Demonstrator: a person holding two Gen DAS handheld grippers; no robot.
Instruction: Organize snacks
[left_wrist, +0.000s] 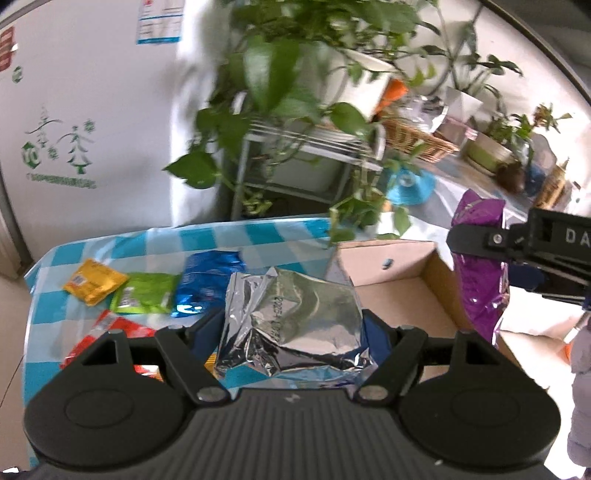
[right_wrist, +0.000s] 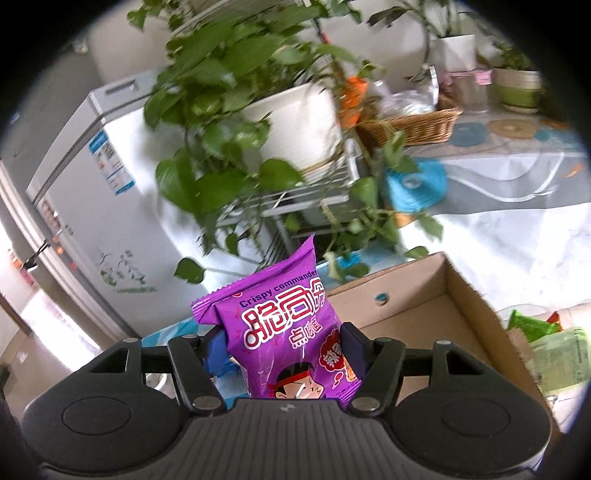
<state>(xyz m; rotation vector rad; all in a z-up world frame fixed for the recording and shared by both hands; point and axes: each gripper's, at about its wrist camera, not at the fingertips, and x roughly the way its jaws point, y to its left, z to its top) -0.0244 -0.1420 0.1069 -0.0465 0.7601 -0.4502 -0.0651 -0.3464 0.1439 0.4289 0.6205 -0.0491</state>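
Both tools gripped packets, our left tool (left_wrist: 291, 332) a silver packet (left_wrist: 295, 325), our right tool (right_wrist: 282, 349) a purple packet (right_wrist: 284, 332); the cardboard box (left_wrist: 402, 295) looked empty, with several snacks left on the desk (left_wrist: 155, 240).

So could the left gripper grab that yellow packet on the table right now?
Probably not yet. The left gripper is already clamped on a silver foil bag, so its jaws are full. The yellow packet itself lies uncovered on the checked tablecloth; drop the bag first.

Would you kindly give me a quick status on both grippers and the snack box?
Left gripper shut on silver packet. Right gripper shut on purple packet. Cardboard box open just ahead, nothing blocking it.
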